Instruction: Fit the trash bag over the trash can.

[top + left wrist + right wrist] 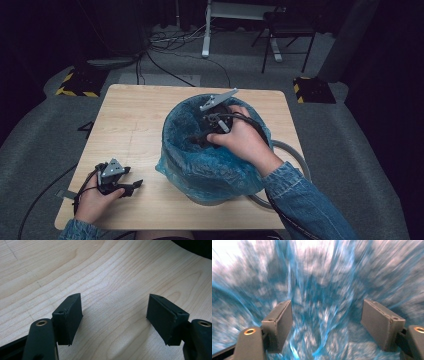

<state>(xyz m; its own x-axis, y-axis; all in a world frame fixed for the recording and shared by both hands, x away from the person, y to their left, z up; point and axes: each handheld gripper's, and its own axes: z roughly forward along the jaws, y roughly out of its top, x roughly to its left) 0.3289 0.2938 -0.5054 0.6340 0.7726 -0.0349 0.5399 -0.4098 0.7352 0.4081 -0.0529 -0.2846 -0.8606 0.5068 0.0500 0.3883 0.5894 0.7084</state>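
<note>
A bin lined with a crinkled blue plastic bag (215, 165) stands on the right half of the wooden table (135, 125). My right gripper (196, 141) reaches down inside the bag; its jaws stand wide apart with nothing between them, and blurred blue plastic (324, 290) lies ahead of my right gripper (325, 322). My left gripper (134, 187) rests low at the table's front left corner, open and empty, with bare wood grain (112, 277) in front of my left gripper (113, 317).
A grey ring (295, 155) lies on the table behind the bin at the right. Beyond the table are cables on the grey floor, a chair (287, 30) and a white stand (207, 35). Yellow-black striped blocks (77, 82) sit on the floor at both sides.
</note>
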